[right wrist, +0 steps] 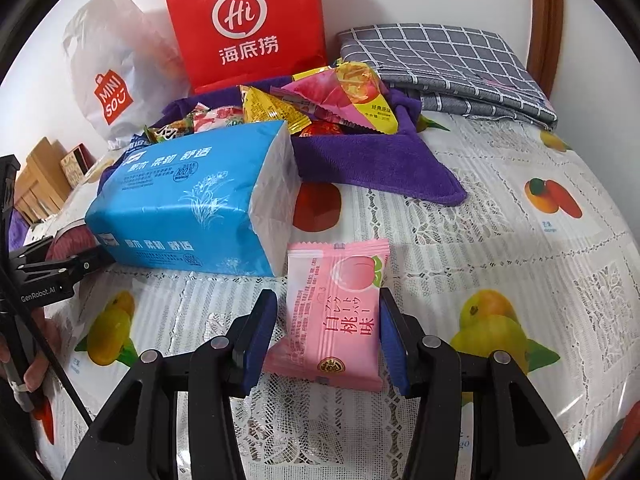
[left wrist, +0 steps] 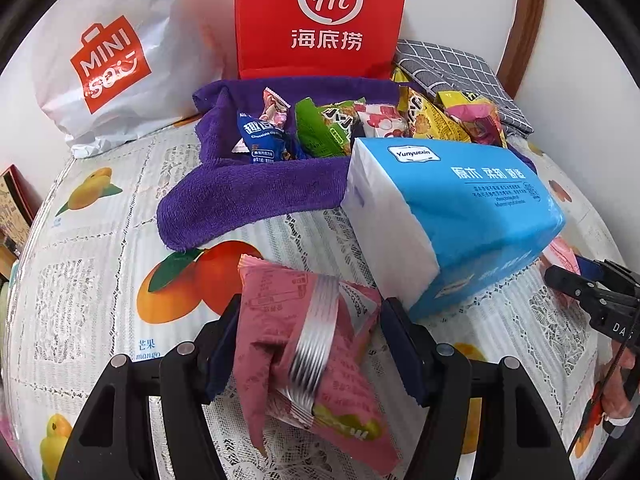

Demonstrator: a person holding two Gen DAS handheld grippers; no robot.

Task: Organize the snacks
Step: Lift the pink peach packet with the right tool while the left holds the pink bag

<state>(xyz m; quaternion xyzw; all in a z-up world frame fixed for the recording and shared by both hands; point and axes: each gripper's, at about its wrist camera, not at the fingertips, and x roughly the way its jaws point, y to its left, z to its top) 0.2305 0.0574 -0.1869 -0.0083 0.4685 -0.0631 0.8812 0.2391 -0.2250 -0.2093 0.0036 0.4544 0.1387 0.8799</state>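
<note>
Two claws over snack packets on the fruit-print worktop (right wrist: 500, 216)

Left claw (left wrist: 310, 344) grips a dusty-pink snack packet (left wrist: 308, 360); right claw (right wrist: 328, 336), parted, straddles a peach packet (right wrist: 336, 312) without pressing it.

Red paper bag (left wrist: 320, 20): "Hi" logo + 海底捞. White plastic bag (left wrist: 108, 64): "MINISO". Blue tissue pack (left wrist: 460, 208): "Yunyuexin". Tablecloth (left wrist: 100, 240): 芒果 / "mango". My left gripper (right wrist: 60, 276) reads "GenRobot.AI". Pink snack pkt (right wrist: 336, 312): 白桃味. Blue cookie pkt (left wrist: 260, 136): "Chocolate chip".
</note>
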